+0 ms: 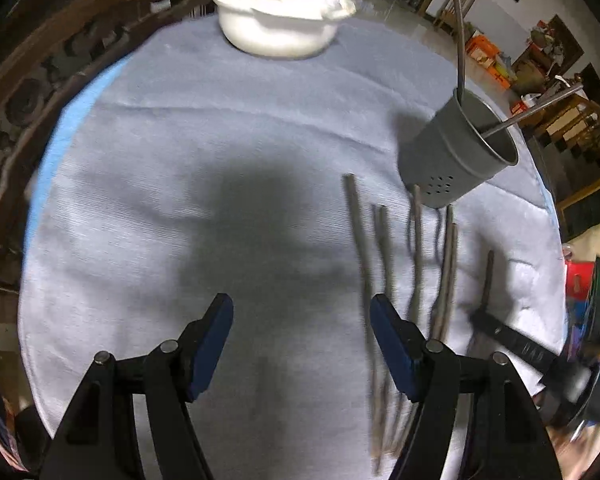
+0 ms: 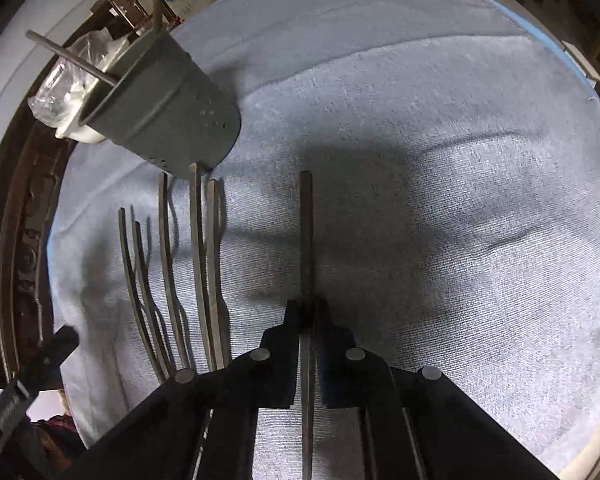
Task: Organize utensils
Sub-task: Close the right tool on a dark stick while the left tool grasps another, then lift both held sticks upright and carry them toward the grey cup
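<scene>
Right jaws (image 2: pixel 309 320) grip one utensil (image 2: pixel 306 232); five lie beside.

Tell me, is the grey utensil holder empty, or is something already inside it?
Not empty. Two utensil handles stick out above the rim of the grey utensil holder; the right wrist view shows the same.

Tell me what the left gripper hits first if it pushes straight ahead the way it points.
Probably only the blue cloth: the open left gripper aims at bare fabric. Further along sits the white bowl. The row of utensils lies off to its right. Depth is uncertain.
</scene>
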